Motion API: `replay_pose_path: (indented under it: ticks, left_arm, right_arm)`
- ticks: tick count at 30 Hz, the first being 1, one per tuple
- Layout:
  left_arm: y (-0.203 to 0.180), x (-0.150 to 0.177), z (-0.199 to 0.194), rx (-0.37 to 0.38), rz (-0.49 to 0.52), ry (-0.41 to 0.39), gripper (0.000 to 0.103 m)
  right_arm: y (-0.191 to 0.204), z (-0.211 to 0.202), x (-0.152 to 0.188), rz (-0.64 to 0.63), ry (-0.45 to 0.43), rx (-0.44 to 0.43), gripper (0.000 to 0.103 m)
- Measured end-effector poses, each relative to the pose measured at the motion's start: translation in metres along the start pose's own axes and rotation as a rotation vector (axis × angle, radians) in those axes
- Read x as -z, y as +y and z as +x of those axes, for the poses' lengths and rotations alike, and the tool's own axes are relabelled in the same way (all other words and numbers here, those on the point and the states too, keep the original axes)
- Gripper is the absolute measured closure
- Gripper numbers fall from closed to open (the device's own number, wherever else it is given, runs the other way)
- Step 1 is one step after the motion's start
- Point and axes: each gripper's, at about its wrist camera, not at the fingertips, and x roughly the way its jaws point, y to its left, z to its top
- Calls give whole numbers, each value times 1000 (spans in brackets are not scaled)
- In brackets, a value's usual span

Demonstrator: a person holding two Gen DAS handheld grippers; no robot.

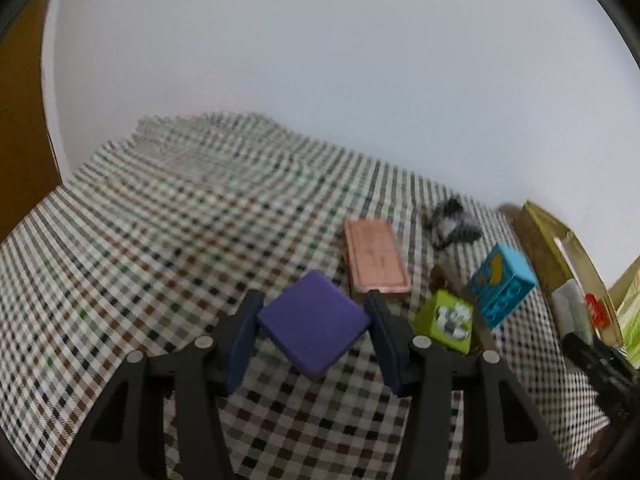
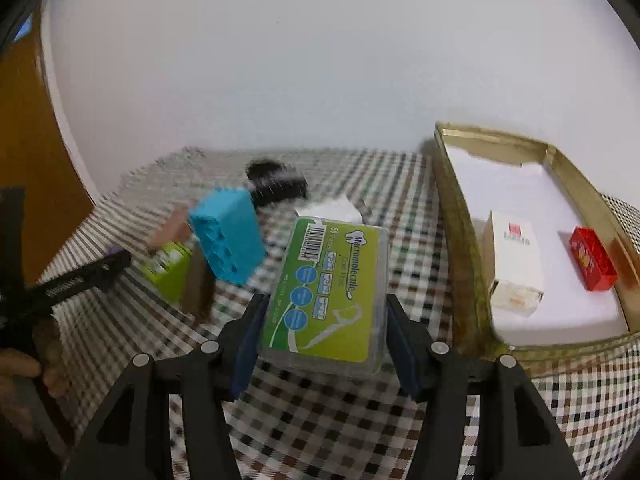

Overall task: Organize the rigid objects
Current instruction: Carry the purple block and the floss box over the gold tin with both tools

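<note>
Now, left wrist view: left gripper [image 1: 314, 322] clamping a purple square block [image 1: 314, 322] by two opposite corners at lower centre, turned diamond-wise, tilted, lifted off the checked tablecloth [image 1: 160, 220]. Lying beyond, a pink flat box [image 1: 376, 258], long axis running up the frame; green box [image 1: 444, 320] and blue box [image 1: 502, 284] sitting at right. White wall [image 1: 320, 60] filling the top.

Right wrist view: right gripper [image 2: 324, 324] gripping a green floss-pick case [image 2: 330, 292] at centre, long axis pointing up-frame. Sitting at right, a gold tray [image 2: 456, 208] holding a white box [image 2: 514, 264] and a red box [image 2: 592, 258].
</note>
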Motion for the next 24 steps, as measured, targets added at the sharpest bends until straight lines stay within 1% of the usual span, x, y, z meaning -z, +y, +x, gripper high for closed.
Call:
replay_pose_path:
  ticks: [2, 5, 8, 12, 16, 17, 22, 24]
  left_arm:
    - [-4, -1, -4, -20, 16, -47, 51]
    - [-13, -2, -14, -40, 27, -103, 51]
    - [-22, -5, -19, -7, 23, -126, 51]
    - [-44, -5, -24, 5, 62, -144, 51]
    - [-68, -10, -31, 42, 83, -170, 51]
    - [-75, -12, -34, 51, 88, -179, 51]
    - [-110, -20, -43, 97, 135, -212, 51]
    - [-127, -21, -45, 120, 154, -219, 51]
  right_arm:
    - [3, -12, -4, -17, -66, -13, 43]
    - [6, -27, -7, -39, -135, -28, 43]
    - [5, -34, -10, -42, -172, -40, 43]
    - [2, -44, -12, -63, -217, -1, 43]
    - [-7, -53, -14, -75, -253, 31, 43]
    - [-11, -56, -13, -79, -262, 51, 43]
    - [-34, -62, -15, -65, -280, 86, 43]
    - [-47, -67, -16, -61, -294, 114, 43]
